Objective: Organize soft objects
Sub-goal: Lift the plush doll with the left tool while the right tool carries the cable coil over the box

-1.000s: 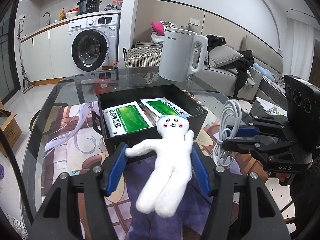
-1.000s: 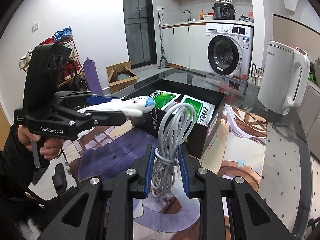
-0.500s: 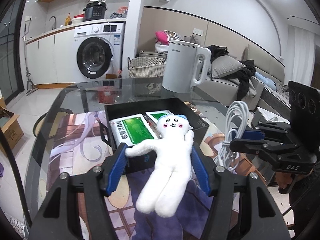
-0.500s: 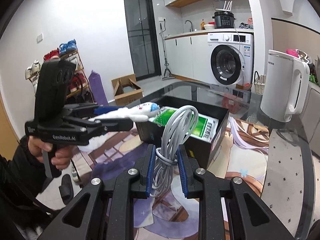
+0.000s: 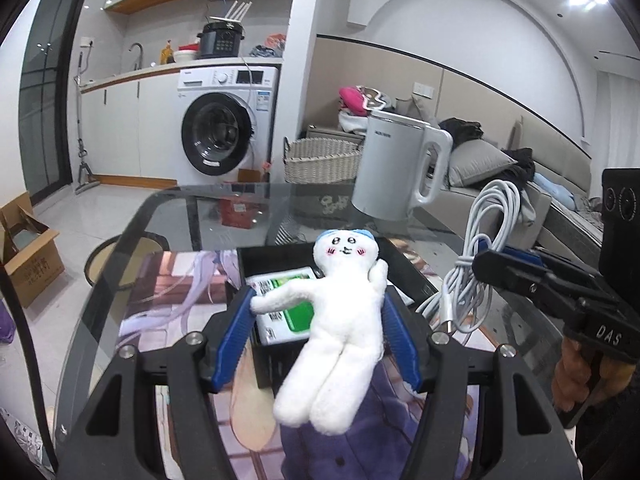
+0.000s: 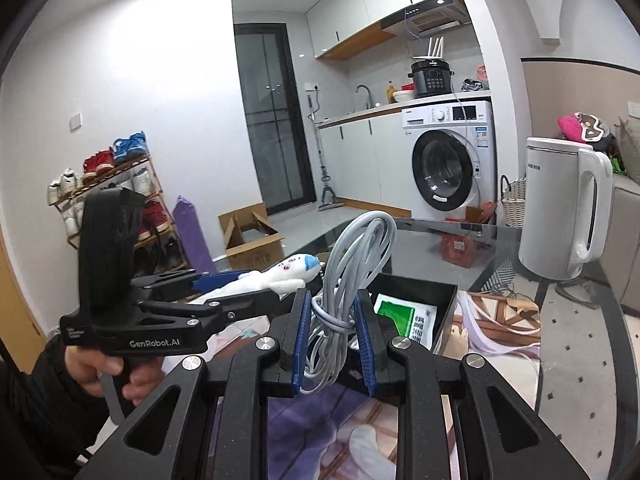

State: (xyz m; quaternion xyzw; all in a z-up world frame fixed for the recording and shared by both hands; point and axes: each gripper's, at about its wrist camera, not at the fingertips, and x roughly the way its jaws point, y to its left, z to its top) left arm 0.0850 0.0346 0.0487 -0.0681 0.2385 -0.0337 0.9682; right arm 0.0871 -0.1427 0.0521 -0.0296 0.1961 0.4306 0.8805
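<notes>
A white plush doll [image 5: 340,320] with a blue cap hangs between the blue pads of my left gripper [image 5: 316,300], which is shut on its body above a black box [image 5: 404,264]. The box holds green-and-white packets [image 5: 288,304]. To the right, my right gripper [image 5: 486,258] is shut on a coiled white cable [image 5: 488,220]. In the right wrist view the cable [image 6: 352,264] stands up between my right gripper's [image 6: 333,296] pads. The left gripper [image 6: 224,284] carries the doll [image 6: 280,276] to the left, beside the box [image 6: 444,308].
A white kettle [image 5: 396,168] stands on the glass table [image 5: 192,208] behind the box. Off the table are a wicker basket [image 5: 320,160], a washing machine [image 5: 224,124] and a cardboard box [image 5: 28,252] on the floor. A hand [image 6: 96,368] grips the left gripper's handle.
Both views have tipped upward, so the box sits lower in them. The right gripper has risen a little with the cable. Both grips are unchanged.
</notes>
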